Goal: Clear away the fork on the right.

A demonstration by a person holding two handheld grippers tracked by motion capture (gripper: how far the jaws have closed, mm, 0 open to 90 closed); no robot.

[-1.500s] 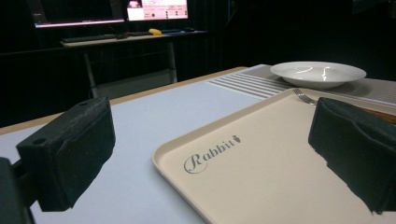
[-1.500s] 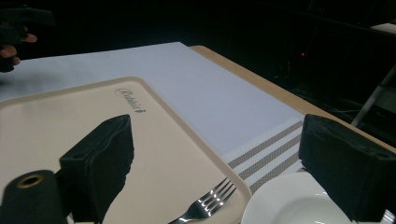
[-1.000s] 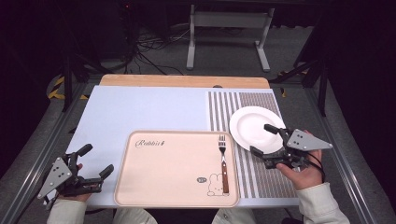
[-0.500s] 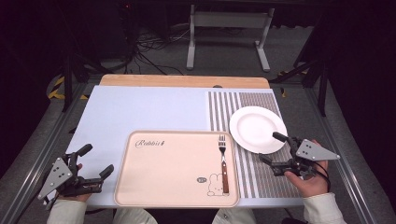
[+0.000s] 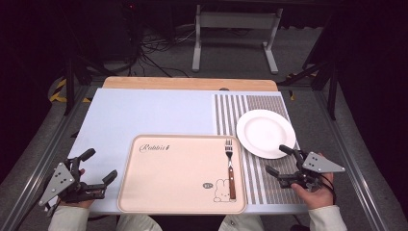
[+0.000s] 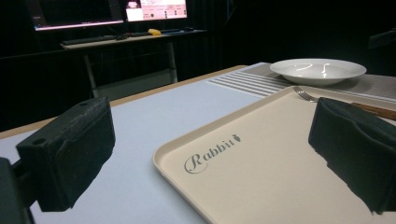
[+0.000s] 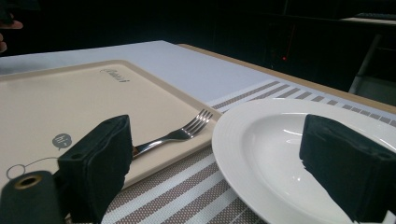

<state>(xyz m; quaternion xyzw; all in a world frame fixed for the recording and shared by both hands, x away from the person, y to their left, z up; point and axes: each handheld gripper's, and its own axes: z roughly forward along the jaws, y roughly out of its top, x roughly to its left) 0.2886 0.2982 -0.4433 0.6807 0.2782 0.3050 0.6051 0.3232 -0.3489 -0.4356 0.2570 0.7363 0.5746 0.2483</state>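
Observation:
A white plate [image 5: 265, 133] rests on the striped mat at the right; it appears close in the right gripper view [image 7: 280, 158] and far off in the left gripper view [image 6: 317, 70]. A beige tray [image 5: 168, 178] lies at the front centre, with a wooden-handled fork [image 5: 230, 168] along its right side, tines away from me [image 7: 187, 132]. My right gripper [image 5: 280, 160] stands open just short of the plate's near rim, nothing between its jaws. My left gripper [image 5: 98, 166] stands open left of the tray [image 6: 261, 177], empty.
A pale blue mat [image 5: 144, 115] covers the table's left and middle, a striped mat [image 5: 260, 183] its right. A wooden strip [image 5: 187, 83] runs along the far edge. A metal stand [image 5: 235, 24] and cables lie on the floor beyond.
My right gripper has drawn back from over the plate's near right rim toward me and now sits lower, in front of the plate. The left gripper has stayed put.

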